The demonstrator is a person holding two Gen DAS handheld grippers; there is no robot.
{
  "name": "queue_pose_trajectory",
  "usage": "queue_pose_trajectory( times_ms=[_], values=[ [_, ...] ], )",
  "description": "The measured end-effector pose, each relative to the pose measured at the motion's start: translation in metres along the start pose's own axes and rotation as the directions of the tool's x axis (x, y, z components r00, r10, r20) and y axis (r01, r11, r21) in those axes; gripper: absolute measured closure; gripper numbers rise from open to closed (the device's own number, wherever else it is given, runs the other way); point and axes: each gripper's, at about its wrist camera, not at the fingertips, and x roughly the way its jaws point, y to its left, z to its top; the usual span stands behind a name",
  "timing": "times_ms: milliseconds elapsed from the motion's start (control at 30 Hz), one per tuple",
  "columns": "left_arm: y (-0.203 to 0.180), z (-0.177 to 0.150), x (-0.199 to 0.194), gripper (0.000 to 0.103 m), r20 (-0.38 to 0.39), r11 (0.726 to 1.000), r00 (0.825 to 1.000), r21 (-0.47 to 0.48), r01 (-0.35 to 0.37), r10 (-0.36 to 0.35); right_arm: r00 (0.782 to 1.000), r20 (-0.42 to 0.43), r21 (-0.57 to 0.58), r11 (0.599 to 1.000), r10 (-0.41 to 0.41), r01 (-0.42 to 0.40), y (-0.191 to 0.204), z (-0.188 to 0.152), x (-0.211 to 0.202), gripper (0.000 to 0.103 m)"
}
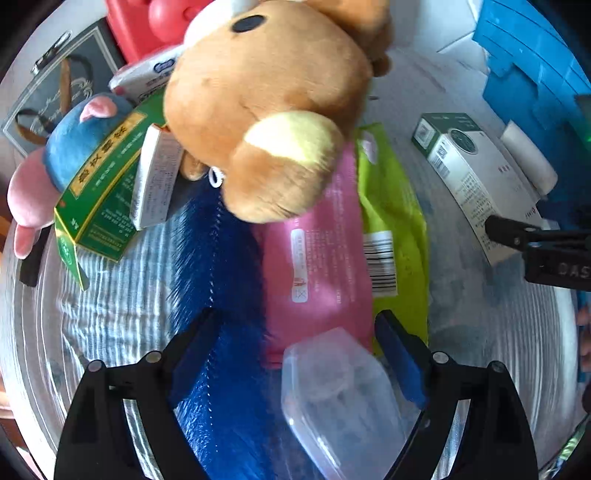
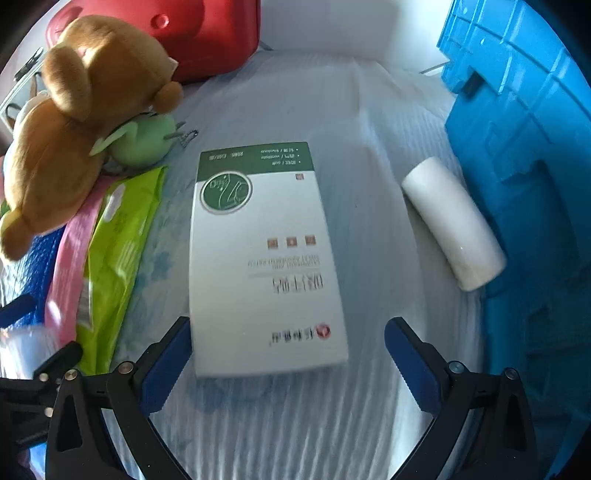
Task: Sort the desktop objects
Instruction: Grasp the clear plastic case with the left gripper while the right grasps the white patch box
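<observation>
- Desktop objects lie in a heap on a tabletop [image 2: 295, 424] covered with a pale ribbed sheet; a blue bin [image 2: 517, 147] walls the right side and a red case [image 2: 207, 33] stands at the far edge.
- Brown plush bear [image 1: 266, 110] sprawls over the pile, resting on a pink packet [image 1: 317, 251] and a lime-green packet [image 1: 395, 206] that lie side by side.
- White and green box [image 2: 266, 258] lies flat, near the lime-green packet and well apart from the bin.
- Blue bristly strip [image 1: 218, 266] runs beside the pink packet, toward the left gripper.
- Green medicine carton [image 1: 99, 192] leans against a blue and pink plush toy [image 1: 74, 147], with a small white carton [image 1: 155, 181] against it.
- White roll [image 2: 454, 225] lies touching the foot of the bin.
- Clear plastic case [image 1: 340, 398] sits between the left gripper's fingers.
- Left gripper [image 1: 295, 365] is spread wide above the clear case and blue strip, pinching nothing.
- Right gripper [image 2: 291, 365] is spread wide astride the near end of the white and green box; its left pad is just beside the box edge, its right pad apart.
</observation>
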Motion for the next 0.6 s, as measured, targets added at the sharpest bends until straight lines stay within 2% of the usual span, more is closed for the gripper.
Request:
queue_pose_trajectory(
  times_ms=[133,167,233,367,500,533,600],
  values=[
    [0.000,-0.005,-0.011,0.017,0.009,1.000,1.000,-0.004,0.016,-0.016,0.999,-0.035,0.004,1.000,0.026,-0.026,0.008,-0.001,0.013,0.003],
    [0.000,-0.007,-0.013,0.017,0.011,1.000,1.000,-0.010,0.021,-0.020,0.999,-0.036,0.003,1.000,0.030,-0.030,0.010,-0.004,0.012,0.014],
    [0.000,-0.013,-0.016,0.017,0.000,0.999,1.000,-0.030,0.024,-0.024,0.999,-0.032,-0.009,1.000,0.028,-0.028,0.015,-0.009,0.003,0.025],
    [-0.007,-0.026,-0.023,0.017,-0.006,0.999,1.000,-0.036,-0.004,0.004,0.995,-0.088,-0.027,0.998,0.050,-0.052,0.021,-0.035,-0.007,0.025],
    [-0.015,-0.040,-0.036,0.017,-0.012,0.998,1.000,-0.062,0.027,-0.028,0.989,-0.138,-0.054,0.997,0.056,-0.064,0.029,-0.073,-0.021,0.024],
    [-0.019,-0.043,-0.037,0.019,-0.011,0.998,0.999,-0.061,0.031,-0.031,0.987,-0.152,-0.059,0.996,0.060,-0.070,0.031,-0.080,-0.024,0.024],
    [-0.024,-0.047,-0.034,0.039,-0.032,0.996,0.998,-0.073,0.046,-0.049,0.983,-0.169,-0.064,0.994,0.075,-0.086,0.034,-0.088,-0.028,0.017]
  ],
)
